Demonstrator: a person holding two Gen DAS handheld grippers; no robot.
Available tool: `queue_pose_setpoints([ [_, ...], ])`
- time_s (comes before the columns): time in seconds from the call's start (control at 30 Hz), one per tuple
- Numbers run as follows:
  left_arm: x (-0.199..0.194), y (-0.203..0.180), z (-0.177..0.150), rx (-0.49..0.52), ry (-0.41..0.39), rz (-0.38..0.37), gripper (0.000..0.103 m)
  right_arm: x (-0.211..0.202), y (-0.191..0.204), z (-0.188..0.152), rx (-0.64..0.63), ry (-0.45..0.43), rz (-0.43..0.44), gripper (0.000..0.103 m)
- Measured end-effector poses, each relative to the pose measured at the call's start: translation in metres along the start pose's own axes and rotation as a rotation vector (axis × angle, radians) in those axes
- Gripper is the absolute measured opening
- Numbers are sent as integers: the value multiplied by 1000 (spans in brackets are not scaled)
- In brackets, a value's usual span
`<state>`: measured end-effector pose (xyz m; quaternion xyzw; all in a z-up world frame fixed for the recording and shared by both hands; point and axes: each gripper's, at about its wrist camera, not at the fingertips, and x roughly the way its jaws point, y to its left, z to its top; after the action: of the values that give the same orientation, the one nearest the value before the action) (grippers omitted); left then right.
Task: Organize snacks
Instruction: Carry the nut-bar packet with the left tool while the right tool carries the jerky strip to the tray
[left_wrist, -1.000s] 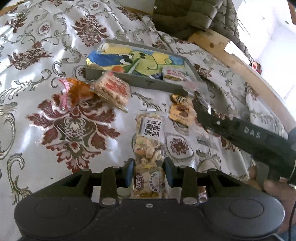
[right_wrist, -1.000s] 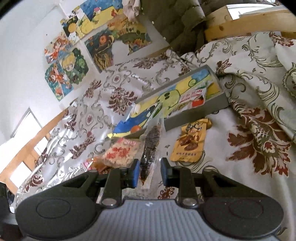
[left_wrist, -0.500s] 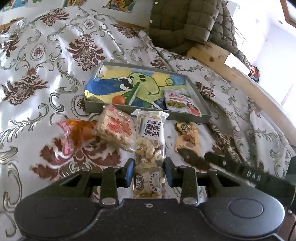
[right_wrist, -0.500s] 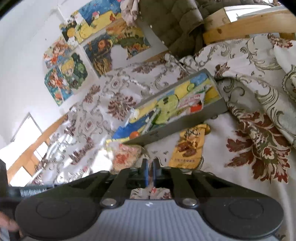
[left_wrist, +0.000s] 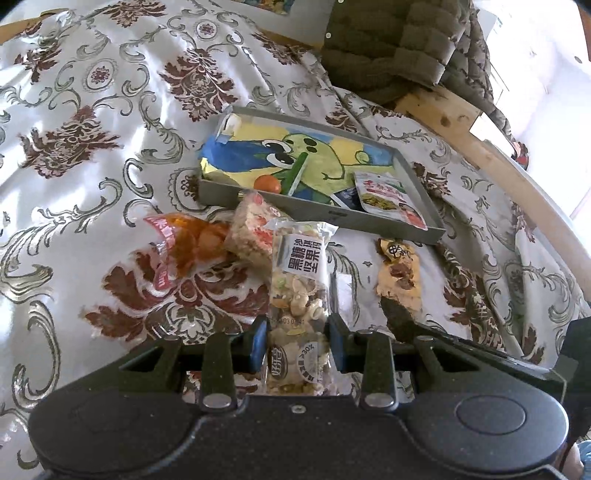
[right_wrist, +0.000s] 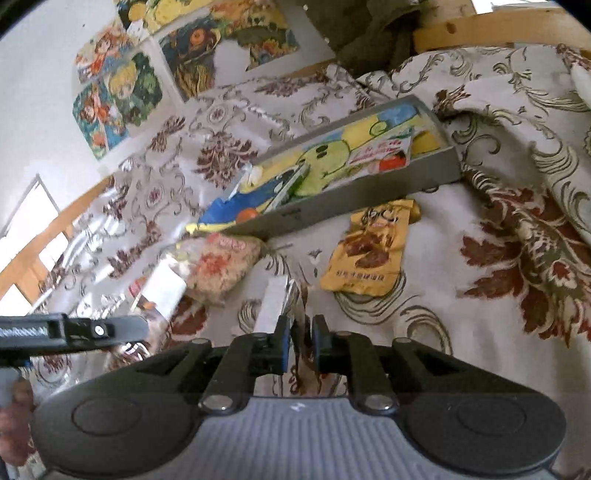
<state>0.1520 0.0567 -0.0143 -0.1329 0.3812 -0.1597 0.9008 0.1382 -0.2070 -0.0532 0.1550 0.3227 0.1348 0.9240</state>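
My left gripper (left_wrist: 297, 332) is shut on a clear nut-bar packet (left_wrist: 301, 280) with a black label, held just above the bedspread and short of the grey tray (left_wrist: 332, 216). A red and green packet (left_wrist: 388, 199) lies in the tray's right end. My right gripper (right_wrist: 299, 332) is low over the bed and its jaws are opening. A thin clear wrapper with a dark snack (right_wrist: 297, 306) stands edge-on between them, and the pads do not press it. The tray (right_wrist: 351, 195) lies ahead of it, with a yellow packet (right_wrist: 373, 251) in front.
An orange packet (left_wrist: 184, 243) and a rice-cracker packet (left_wrist: 251, 232) lie left of the nut bar. A green padded jacket (left_wrist: 399, 44) and a wooden bed rail (left_wrist: 498, 162) bound the far right. The left gripper's finger (right_wrist: 74, 328) crosses the right wrist view at the left.
The right gripper sank to the bed with the dark snack, closed nearly flat, then parted a little. The left gripper drifted with the nut bar still in its grip.
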Motion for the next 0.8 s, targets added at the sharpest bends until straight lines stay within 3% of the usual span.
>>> queue_pose_setpoints([
  [0.2,-5,-7,0,-1,-22,-11,37,-8,13,2,-61,-21,-10,13],
  [0.47,-12,-29,5,28,-63,-39,36,-46,22,18,-70,-133,17,13],
  [0.8,19,-37,55,72,-103,-43,37,-46,16,68,-46,-232,43,13],
])
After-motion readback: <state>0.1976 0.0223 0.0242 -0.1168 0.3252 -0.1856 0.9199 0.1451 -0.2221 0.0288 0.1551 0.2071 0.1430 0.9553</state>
